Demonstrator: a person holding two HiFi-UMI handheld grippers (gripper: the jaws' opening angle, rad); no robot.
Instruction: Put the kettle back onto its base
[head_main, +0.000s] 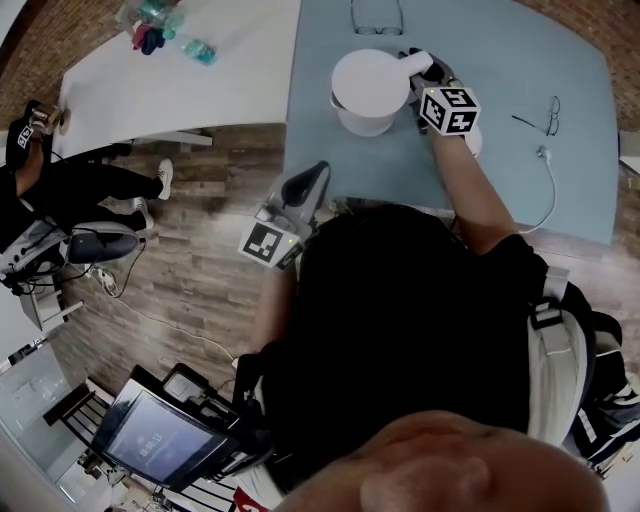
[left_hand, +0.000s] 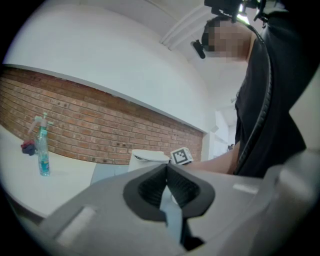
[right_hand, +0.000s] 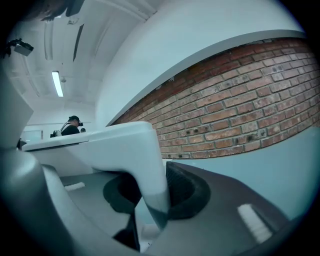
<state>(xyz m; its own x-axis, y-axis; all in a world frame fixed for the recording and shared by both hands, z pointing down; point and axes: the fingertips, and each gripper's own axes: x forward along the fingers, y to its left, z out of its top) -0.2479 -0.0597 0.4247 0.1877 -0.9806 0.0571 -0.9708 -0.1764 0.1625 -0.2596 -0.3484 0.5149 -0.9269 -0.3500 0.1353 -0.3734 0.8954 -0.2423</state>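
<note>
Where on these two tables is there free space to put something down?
Free: the near part of the blue table, in front of the kettle; the middle of the white table, clear of the spray bottle. Crowded: around the kettle handle, held by the right gripper.

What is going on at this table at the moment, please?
A person is working with two hand-held grippers. The right gripper is clamped on the handle of a white kettle at the blue table. The left gripper is shut and empty, held level near the person's body, away from the kettle. Whether the kettle is resting or lifted is not clear.
</note>
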